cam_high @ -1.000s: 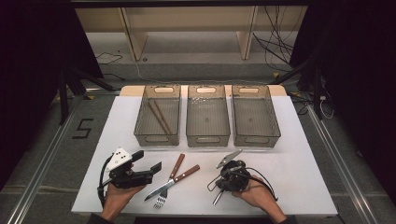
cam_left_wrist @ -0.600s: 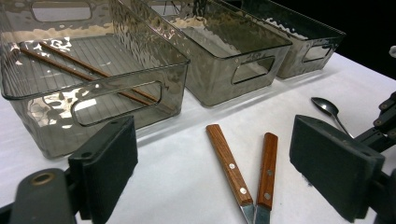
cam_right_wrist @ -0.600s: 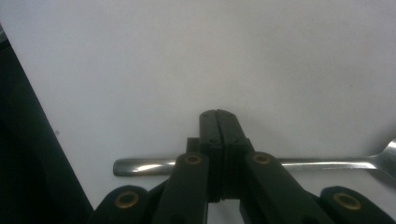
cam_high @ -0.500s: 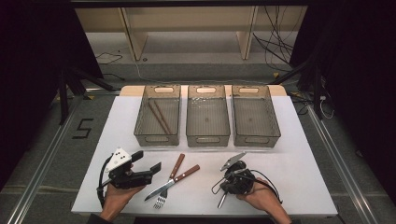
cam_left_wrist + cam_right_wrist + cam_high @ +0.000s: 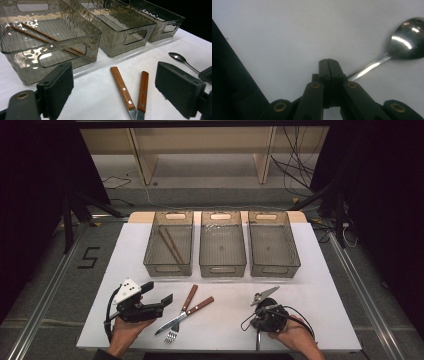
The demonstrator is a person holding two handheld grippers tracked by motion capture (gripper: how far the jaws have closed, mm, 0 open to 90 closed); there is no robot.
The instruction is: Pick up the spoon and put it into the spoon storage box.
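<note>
My left gripper [image 5: 158, 294] rests on the white table [image 5: 310, 270] at the front left, jaws open and empty. In the left gripper view it [image 5: 115, 72] faces a knife [image 5: 143, 90] and a fork [image 5: 122, 87], both wooden-handled. They lie crossed just right of it, the knife [image 5: 199, 305] beside the fork [image 5: 189, 296]. My right gripper [image 5: 261, 313] sits low at the front right. In its own view the jaws [image 5: 328, 63] are shut together with nothing between them. A steel spoon [image 5: 407, 41] lies on the table beside them, its handle passing under the right jaw. The spoon's bowl [image 5: 177, 56] lies flat.
Three smoky clear bins stand in a row at the back: the left bin [image 5: 169, 266] holds two brown chopsticks [image 5: 170, 245], while the middle bin [image 5: 222, 267] and right bin [image 5: 274, 266] look empty. The table's front edge [image 5: 220, 349] is close to both hands.
My right hand and gripper have slid to the right and slightly toward the front edge. The left gripper, knife and fork have stayed put.
</note>
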